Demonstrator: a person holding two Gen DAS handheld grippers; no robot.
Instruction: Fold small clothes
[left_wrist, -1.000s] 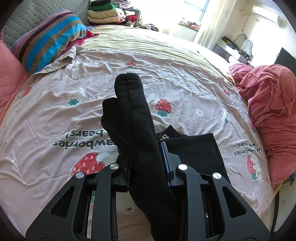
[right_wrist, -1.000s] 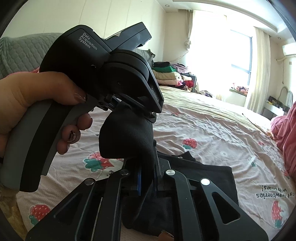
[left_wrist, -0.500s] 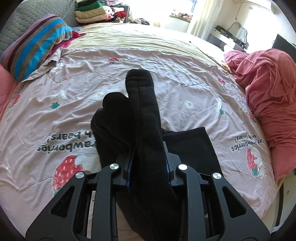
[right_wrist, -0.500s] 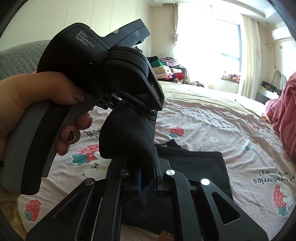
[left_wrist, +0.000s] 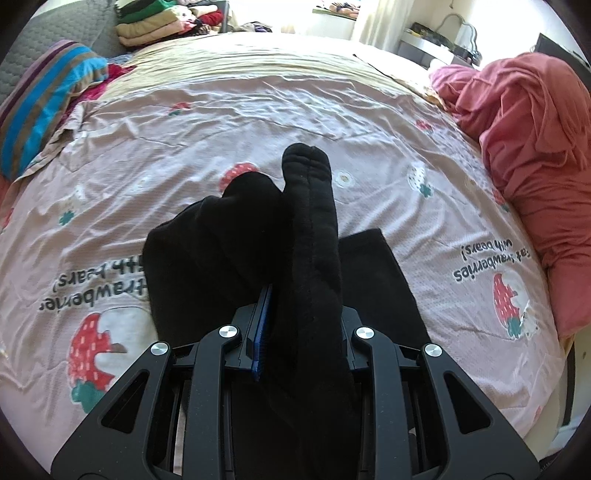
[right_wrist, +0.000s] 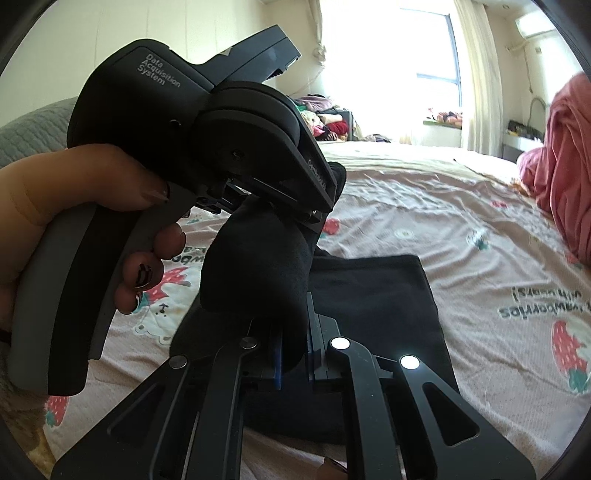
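We looked out over the bed (left_wrist: 258, 122), spread with a pale pink strawberry-print sheet, wrinkled and sunlit. Far left sat a striped pillow (left_wrist: 44, 99) in blue, brown and purple against a grey quilted headboard (left_wrist: 44, 40); behind it, a stack of folded clothes (left_wrist: 155, 22). Moving right, a bright window (right_wrist: 424, 44) with pale curtains washed out the back of the room, and at the right edge a heap of coral-pink bedding (left_wrist: 532, 147) slumped on the mattress. We saw no baskets or boxes to report on.

Down the middle, the left tongs (left_wrist: 303, 332) were clamped on a bunched black garment (left_wrist: 310, 229), its thick folded end poking up and forward above the sheet. The right tongs (right_wrist: 295, 354) were closed tight on another part of that same black cloth. In the right view, a hand (right_wrist: 74, 206) gripped the left tool's handle. Beneath both, a flat black piece (right_wrist: 373, 295) lay on the sheet.
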